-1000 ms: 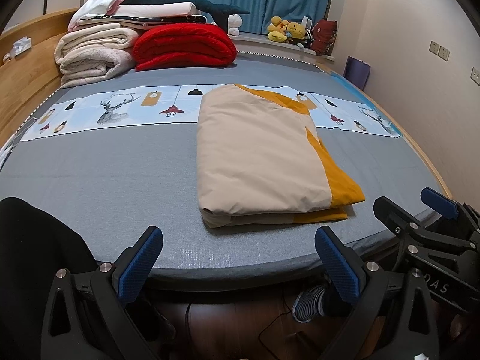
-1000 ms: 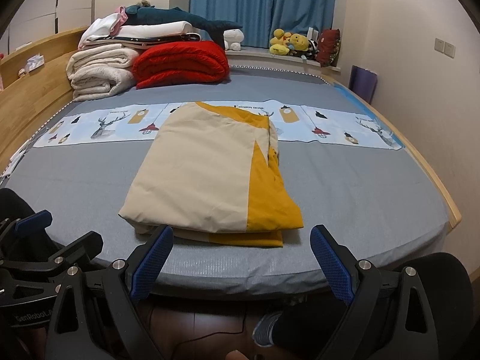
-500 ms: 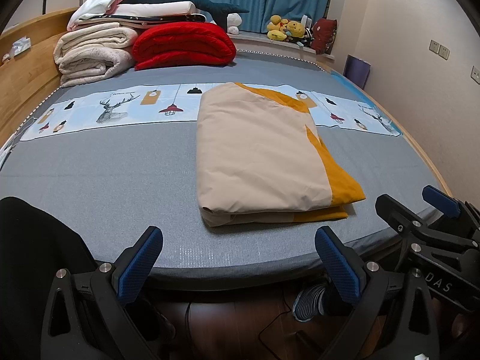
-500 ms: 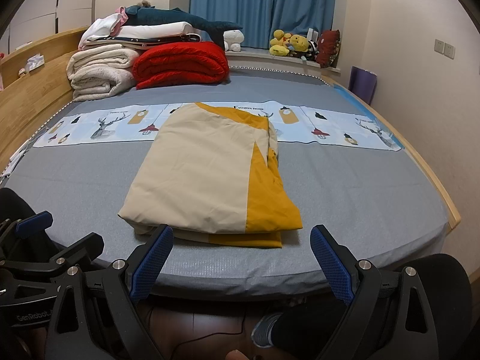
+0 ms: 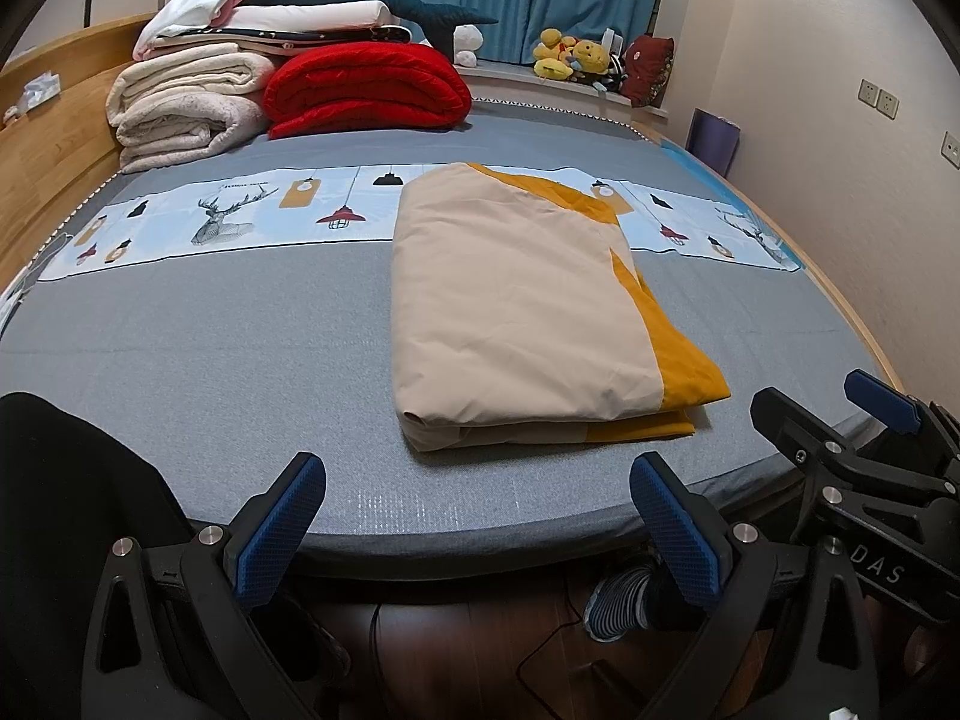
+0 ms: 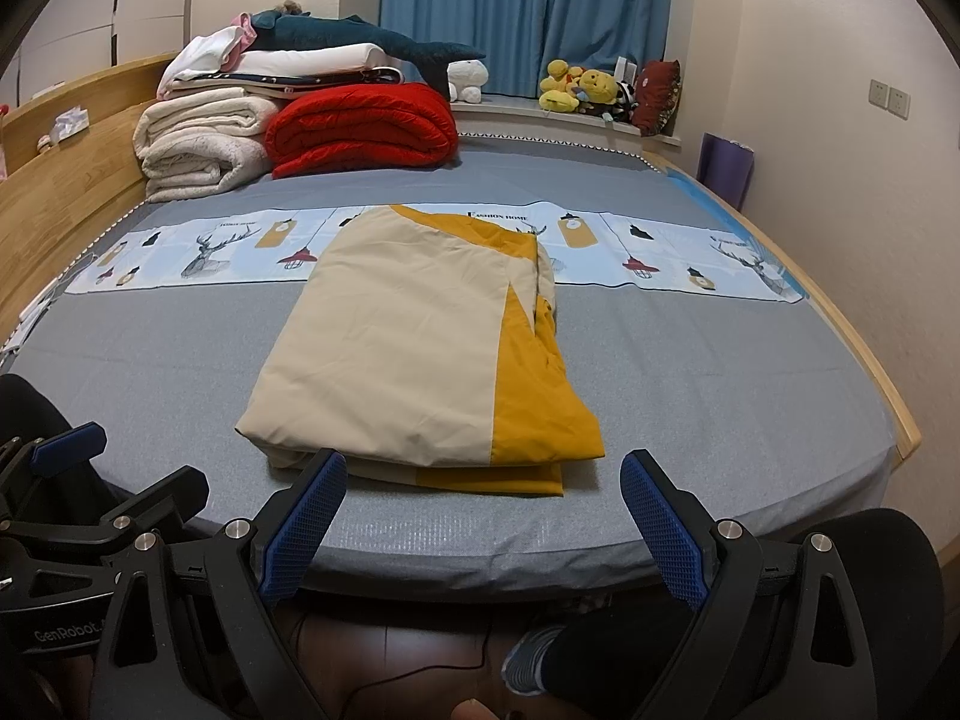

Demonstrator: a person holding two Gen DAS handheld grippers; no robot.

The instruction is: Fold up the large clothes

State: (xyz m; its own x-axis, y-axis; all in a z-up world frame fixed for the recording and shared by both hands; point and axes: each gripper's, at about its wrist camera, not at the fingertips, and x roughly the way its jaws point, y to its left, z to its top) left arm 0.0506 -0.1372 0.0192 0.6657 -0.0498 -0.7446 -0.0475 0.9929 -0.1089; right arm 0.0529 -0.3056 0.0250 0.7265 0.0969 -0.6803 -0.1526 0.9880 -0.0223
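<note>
A beige and mustard-yellow cloth [image 5: 516, 312] lies folded into a thick rectangle on the grey bed [image 5: 180, 372]; it also shows in the right wrist view [image 6: 420, 354]. My left gripper [image 5: 477, 525] is open and empty, held off the near edge of the bed in front of the cloth. My right gripper [image 6: 483, 519] is open and empty too, just short of the cloth's near edge. The right gripper also shows at the right of the left wrist view [image 5: 852, 450], and the left gripper at the left of the right wrist view [image 6: 90, 480].
Folded white blankets [image 5: 186, 108] and a red quilt [image 5: 366, 87] are stacked at the bed's far left. Plush toys [image 5: 576, 60] sit on the window ledge. A wooden headboard [image 5: 42, 156] runs along the left. A printed sheet strip [image 5: 210, 216] crosses the bed.
Both grippers have stayed almost still, open, at the bed's near edge. The folded cloth has not moved.
</note>
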